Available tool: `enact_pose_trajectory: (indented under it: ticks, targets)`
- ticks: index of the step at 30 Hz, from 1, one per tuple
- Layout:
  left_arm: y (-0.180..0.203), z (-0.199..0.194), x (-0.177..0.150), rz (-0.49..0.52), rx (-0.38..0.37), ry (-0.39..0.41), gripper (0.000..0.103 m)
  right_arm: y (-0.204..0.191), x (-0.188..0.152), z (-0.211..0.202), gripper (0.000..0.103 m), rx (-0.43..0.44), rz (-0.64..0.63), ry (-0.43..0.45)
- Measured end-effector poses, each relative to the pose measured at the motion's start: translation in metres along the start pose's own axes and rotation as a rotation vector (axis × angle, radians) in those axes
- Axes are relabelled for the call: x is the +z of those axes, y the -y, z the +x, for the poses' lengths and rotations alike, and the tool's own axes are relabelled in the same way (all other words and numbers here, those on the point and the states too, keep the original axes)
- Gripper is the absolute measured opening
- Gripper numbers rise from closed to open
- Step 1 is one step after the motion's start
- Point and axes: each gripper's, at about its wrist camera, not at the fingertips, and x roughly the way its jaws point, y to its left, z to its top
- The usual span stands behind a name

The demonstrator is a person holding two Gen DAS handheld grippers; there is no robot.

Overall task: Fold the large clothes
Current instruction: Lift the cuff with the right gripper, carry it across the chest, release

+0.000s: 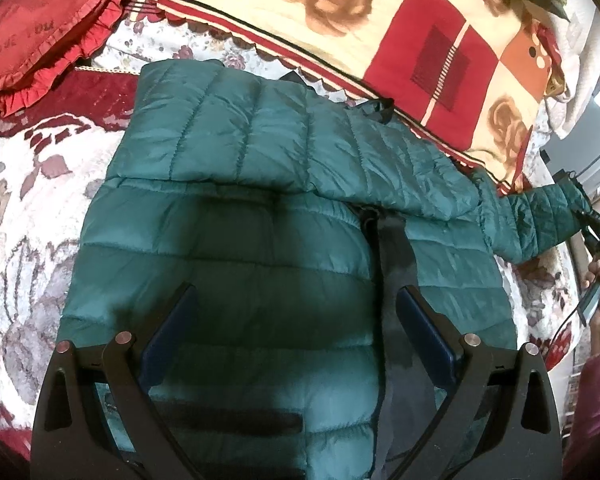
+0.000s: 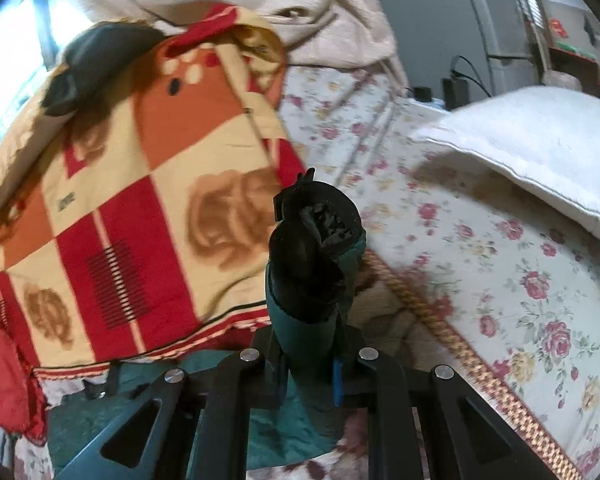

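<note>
A teal quilted puffer jacket (image 1: 260, 240) lies flat on the bed, one sleeve folded across its upper part, its dark zipper strip (image 1: 392, 248) running down the middle. My left gripper (image 1: 296, 300) hovers open just above the jacket's body, holding nothing. The other sleeve (image 1: 540, 216) stretches to the right. My right gripper (image 2: 308, 376) is shut on that sleeve's end (image 2: 304, 336), with the dark cuff (image 2: 316, 240) sticking up past the fingers. The right gripper also shows at the far right of the left wrist view (image 1: 596, 228).
A red and cream checked blanket (image 1: 360, 20) lies behind the jacket. A red frilled pillow (image 1: 32, 36) is at the back left. A white pillow (image 2: 540, 148) lies to the right on the floral sheet (image 2: 480, 248). A beige blanket (image 2: 300, 8) is heaped at the back.
</note>
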Motion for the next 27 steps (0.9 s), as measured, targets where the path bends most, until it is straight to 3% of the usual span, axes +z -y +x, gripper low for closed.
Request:
enact_pose_trajectory:
  ticks: [16,27]
  targets:
    - [-0.025,-0.018,-0.012,-0.053,-0.012,0.015,0.1,-0.097,-0.021,-0.019,0.014,0.128,-0.163,-0.047]
    - [-0.038,-0.026,-0.017,-0.072,-0.019,0.029,0.1,-0.142,-0.037,-0.021,0.014,0.203,-0.199,-0.101]
